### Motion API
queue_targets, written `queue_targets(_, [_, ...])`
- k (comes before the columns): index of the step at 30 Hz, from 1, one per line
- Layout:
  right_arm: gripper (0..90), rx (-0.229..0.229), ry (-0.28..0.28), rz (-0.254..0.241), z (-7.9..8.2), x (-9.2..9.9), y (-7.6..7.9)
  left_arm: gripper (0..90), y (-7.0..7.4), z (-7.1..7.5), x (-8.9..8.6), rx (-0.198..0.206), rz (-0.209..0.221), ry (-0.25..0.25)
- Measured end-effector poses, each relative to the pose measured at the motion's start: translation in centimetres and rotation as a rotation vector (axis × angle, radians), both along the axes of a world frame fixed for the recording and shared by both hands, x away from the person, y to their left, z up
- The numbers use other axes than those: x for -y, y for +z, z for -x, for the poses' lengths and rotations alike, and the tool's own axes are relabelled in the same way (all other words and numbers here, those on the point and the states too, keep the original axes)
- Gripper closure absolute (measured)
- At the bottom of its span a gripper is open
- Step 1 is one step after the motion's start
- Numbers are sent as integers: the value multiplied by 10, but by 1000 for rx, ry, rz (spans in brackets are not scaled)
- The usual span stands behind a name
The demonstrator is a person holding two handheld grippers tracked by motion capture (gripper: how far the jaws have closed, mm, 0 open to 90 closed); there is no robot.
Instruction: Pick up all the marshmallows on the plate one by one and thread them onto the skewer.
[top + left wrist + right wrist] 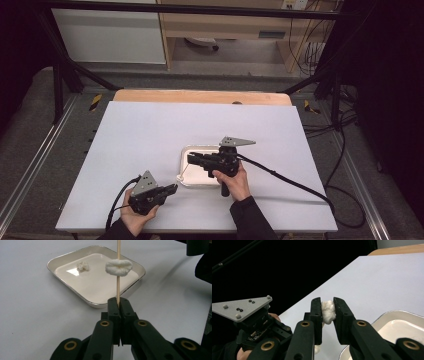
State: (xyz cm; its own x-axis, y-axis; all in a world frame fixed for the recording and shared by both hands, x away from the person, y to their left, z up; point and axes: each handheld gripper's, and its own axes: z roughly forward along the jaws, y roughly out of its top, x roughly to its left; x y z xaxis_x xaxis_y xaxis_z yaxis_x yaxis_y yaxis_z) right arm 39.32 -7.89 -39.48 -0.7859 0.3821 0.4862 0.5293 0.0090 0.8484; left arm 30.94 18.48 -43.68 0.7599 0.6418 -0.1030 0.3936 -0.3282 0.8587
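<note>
Now: one marshmallow skewered, second in the tongs, third waiting

Progress, judged from the layout: approx. a third done. One marshmallow (119, 267) already sits threaded partway up the wooden skewer (118, 285), w/ bare stick above and below it. A smaller marshmallow piece (83, 265) lies in the white square tray (75, 290), far corner, untouched. Left to do: push the held piece onto the skewer tip, then fetch the tray piece.

Left tongs (118, 302): fully closed, clamping the skewer's lower end, stick upright over the tray's near edge.

Right tongs (328, 308): narrow gap, pads pressed on both sides of a second marshmallow (328, 311), lifted above the desk (382, 282) beside the tray rim (397, 313). In the high view the right tongs (192, 159) hover over the tray, the left tongs (172, 189) just off its near-left corner.
</note>
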Motion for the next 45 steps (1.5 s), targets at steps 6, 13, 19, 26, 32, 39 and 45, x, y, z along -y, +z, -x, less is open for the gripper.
queue_targets(6, [792, 4, 1, -4, 2, 0, 0, 888, 1, 1, -1, 9, 9, 1])
queue_targets(13, [795, 6, 1, -15, 6, -2, -3, 888, 0, 1, 0, 10, 0, 2])
queue_targets(19, [796, 3, 1, -14, 7, -3, -6, 887, -1, 1, 0, 8, -2, 2])
queue_targets(26, [797, -4, 8, -8, 7, -4, -8, 888, 0, 1, 0, 12, -4, 3])
queue_targets(32, [797, -6, 12, -1, 8, -5, -9, 887, 0, 1, 1, 8, -6, 3])
queue_targets(39, [796, -12, 11, 3, 9, -6, -11, 887, -1, 0, 1, 9, -9, 5])
queue_targets(45, [788, -50, 50, 21, 10, -12, -22, 887, 6, 0, 6, 42, -5, 15])
